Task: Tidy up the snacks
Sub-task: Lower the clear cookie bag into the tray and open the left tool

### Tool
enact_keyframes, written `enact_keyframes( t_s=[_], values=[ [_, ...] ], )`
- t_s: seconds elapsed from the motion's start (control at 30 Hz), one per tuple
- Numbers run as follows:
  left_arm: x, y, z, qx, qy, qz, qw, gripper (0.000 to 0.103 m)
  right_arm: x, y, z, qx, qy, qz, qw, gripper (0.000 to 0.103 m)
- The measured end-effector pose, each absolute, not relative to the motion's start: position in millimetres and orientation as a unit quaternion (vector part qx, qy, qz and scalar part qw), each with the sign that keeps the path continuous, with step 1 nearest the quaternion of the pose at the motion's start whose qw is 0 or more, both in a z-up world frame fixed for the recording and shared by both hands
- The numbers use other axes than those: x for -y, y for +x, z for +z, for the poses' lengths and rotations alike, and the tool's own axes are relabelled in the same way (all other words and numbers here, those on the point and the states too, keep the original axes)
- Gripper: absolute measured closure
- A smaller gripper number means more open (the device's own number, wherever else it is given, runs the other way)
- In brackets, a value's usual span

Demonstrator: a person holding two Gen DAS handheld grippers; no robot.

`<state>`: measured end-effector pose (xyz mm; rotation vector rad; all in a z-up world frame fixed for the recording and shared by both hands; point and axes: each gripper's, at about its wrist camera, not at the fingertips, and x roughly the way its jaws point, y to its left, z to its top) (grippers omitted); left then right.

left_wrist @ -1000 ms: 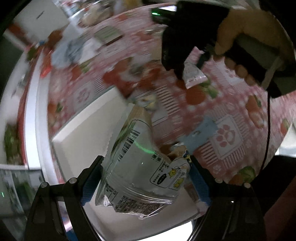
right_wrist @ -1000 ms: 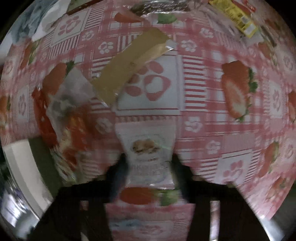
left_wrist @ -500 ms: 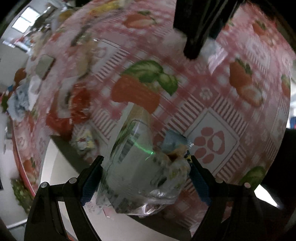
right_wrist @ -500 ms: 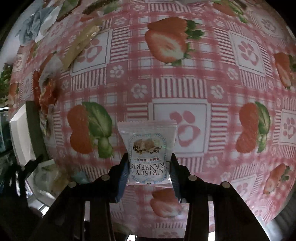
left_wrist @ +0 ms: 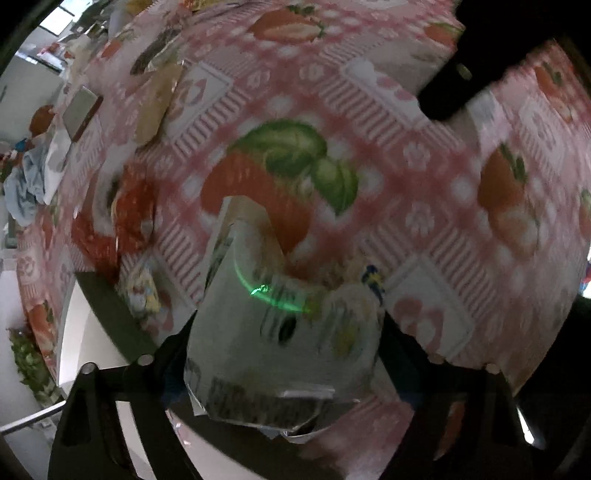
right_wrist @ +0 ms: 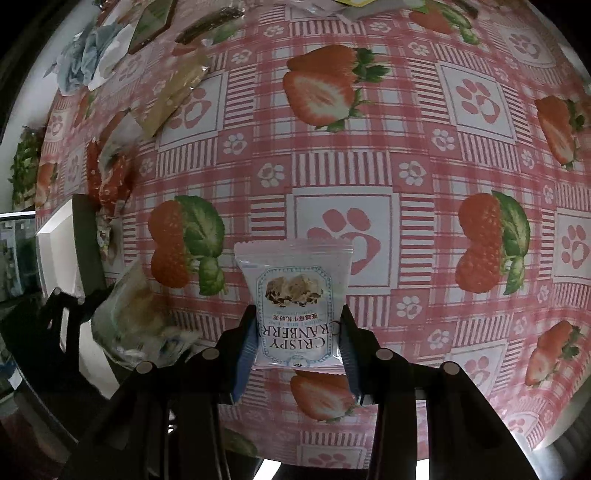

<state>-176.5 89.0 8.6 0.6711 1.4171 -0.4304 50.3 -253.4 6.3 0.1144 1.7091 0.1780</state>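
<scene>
My left gripper (left_wrist: 284,332) is shut on a clear crinkled snack bag (left_wrist: 266,325) with a barcode and printed labels, held above the strawberry tablecloth (left_wrist: 369,155). The same bag (right_wrist: 136,325) and left gripper (right_wrist: 70,310) show at the lower left of the right wrist view. My right gripper (right_wrist: 295,332) is shut on a small white Crispy Cranberry packet (right_wrist: 295,299), held upright above the cloth. The right gripper shows as a dark shape (left_wrist: 465,88) at the top right of the left wrist view.
A white box (right_wrist: 55,243) stands at the table's left edge. A red snack bag (right_wrist: 109,173), a tan packet (right_wrist: 177,92), a brown bar (right_wrist: 210,20), a flat green-and-white pack (right_wrist: 151,22) and a blue-white cloth (right_wrist: 86,55) lie at the far left.
Both grippers have moved away from the snack pile over the open patterned cloth, each still holding its packet. The right gripper now sits farther right in the left wrist view.
</scene>
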Motion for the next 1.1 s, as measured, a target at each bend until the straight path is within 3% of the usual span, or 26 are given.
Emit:
enact_keyframes(
  t_s=[0.27,0.7,0.87,1.03,1.1],
  values=[
    [-125.1,-160.9,22.3,-0.663,0.180,-0.179,0.704,0.032,280.9,43.0,5.2,-0.749,0.067,0.075,0.655,0.060],
    [-214.3,-165.6,93.4,-0.641,0.015,-0.099,0.761,0.032,267.7,30.0,7.2,-0.746,0.087,0.083,0.655,0.060],
    [-264.4,-187.3,111.0,-0.623,0.033,0.058,0.780,0.010,263.5,30.6,7.4,-0.746,0.087,0.091,0.654,0.060],
    [-304.3,-203.7,101.7,-0.645,-0.024,0.098,0.757,0.010,254.3,30.9,5.5,-0.748,0.081,0.099,0.651,0.060],
    [-296.0,-204.8,107.8,-0.631,-0.010,0.094,0.770,0.000,253.1,30.4,5.9,-0.748,0.082,0.101,0.651,0.060]
  ],
)
